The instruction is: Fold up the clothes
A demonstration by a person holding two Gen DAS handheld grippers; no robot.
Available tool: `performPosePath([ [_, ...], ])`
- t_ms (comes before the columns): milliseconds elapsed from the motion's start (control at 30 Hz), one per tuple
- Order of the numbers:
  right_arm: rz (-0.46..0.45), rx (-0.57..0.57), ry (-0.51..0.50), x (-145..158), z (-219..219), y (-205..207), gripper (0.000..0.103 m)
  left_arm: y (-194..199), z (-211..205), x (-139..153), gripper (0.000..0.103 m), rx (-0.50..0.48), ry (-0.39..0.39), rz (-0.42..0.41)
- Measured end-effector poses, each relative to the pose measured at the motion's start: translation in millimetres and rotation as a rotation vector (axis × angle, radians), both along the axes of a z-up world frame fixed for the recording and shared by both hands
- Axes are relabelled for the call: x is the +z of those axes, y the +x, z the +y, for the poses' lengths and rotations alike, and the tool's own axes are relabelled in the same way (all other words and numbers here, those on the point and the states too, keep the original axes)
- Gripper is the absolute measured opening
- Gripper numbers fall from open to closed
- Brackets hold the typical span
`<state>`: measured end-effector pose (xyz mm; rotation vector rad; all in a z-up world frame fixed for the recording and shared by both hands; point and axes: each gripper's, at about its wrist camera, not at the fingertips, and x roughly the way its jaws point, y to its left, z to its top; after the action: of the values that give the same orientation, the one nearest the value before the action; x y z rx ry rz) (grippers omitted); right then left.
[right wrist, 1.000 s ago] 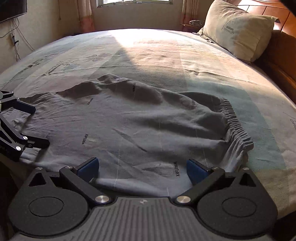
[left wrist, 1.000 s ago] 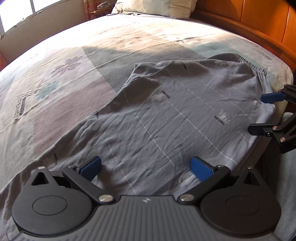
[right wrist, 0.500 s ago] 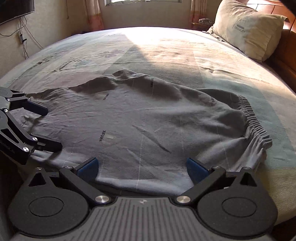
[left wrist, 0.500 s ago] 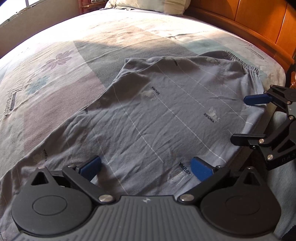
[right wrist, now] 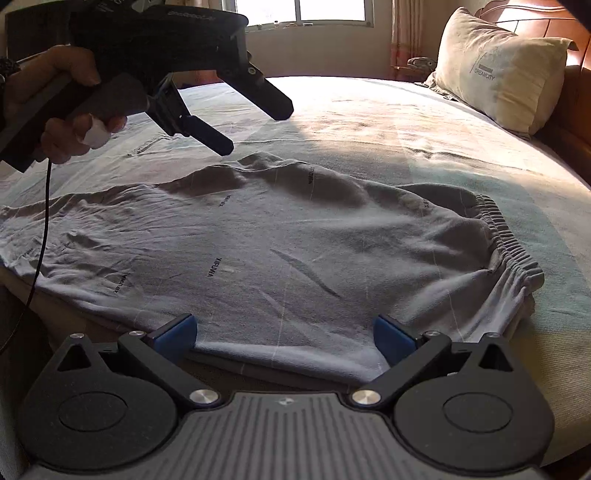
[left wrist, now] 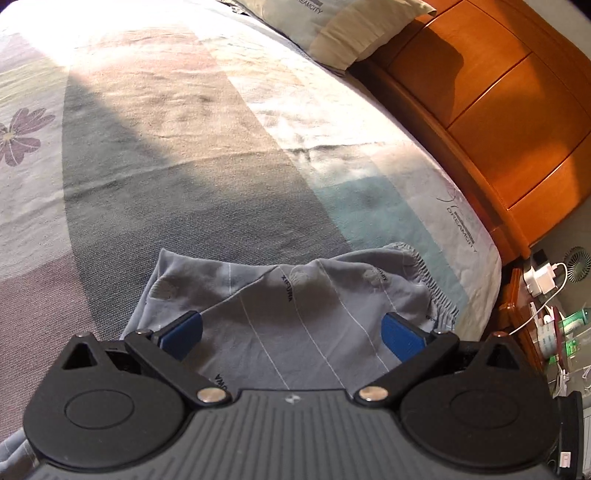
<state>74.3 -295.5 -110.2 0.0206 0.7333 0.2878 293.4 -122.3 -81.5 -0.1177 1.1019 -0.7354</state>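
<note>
Shorts (right wrist: 280, 243): soft matt grey cloth, creased. Bed sheet (left wrist: 184, 147): matt printed cloth. Headboard (left wrist: 517, 110): glossy wood. Right tongs (right wrist: 284, 334): matt black plastic.

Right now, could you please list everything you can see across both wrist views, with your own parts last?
Trousers: one, grey, spread flat at the near bed edge, elastic waistband to the right.
Bed sheet: one, pale patchwork with flower print, covering the bed.
Pillow: one, beige, at the headboard end.
Headboard: one, orange wood, right of the bed.
Nightstand: one, wooden, holding a white charger and small items.
Window: one, bright, far wall.
Left gripper: black, open, raised above the trousers.
Right gripper: black, blue pads, open, at the near hem.
</note>
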Motion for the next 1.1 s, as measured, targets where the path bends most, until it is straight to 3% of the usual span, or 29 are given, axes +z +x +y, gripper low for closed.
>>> performPosePath([
  [67,-0.001,-0.002,0.047,0,-7,0,0.103,4,4,-16,0.102,0.033,0.034,0.011],
  [100,-0.001,-0.003,0.074,0,-11,-1,0.103,3,11,-16,0.102,0.042,0.012,0.007],
  [133,-0.002,-0.003,0.101,0,-15,-1,0.103,2,18,-15,0.102,0.05,-0.013,0.003],
  [267,-0.006,-0.009,0.192,0,-28,-1,0.103,2,27,4,0.102,0.116,0.065,-0.046],
  [433,-0.008,-0.016,0.259,-1,-37,-1,0.103,12,-5,20,0.102,0.042,-0.057,-0.024],
  [600,-0.006,-0.019,0.291,-1,-41,-1,0.103,18,-45,-9,0.102,-0.001,-0.089,0.061],
  [700,-0.005,-0.017,0.297,-1,-42,-2,0.103,20,-49,-18,0.102,0.048,-0.042,0.012],
  [800,-0.005,-0.015,0.296,-1,-42,-2,0.103,19,-49,-7,0.102,0.109,-0.027,-0.019],
  [967,-0.007,-0.015,0.288,-1,-40,-3,0.103,5,-66,11,0.102,0.009,-0.024,-0.016],
  [1100,-0.007,-0.016,0.284,-1,-39,-3,0.103,1,-83,0,0.102,-0.019,-0.04,0.045],
])
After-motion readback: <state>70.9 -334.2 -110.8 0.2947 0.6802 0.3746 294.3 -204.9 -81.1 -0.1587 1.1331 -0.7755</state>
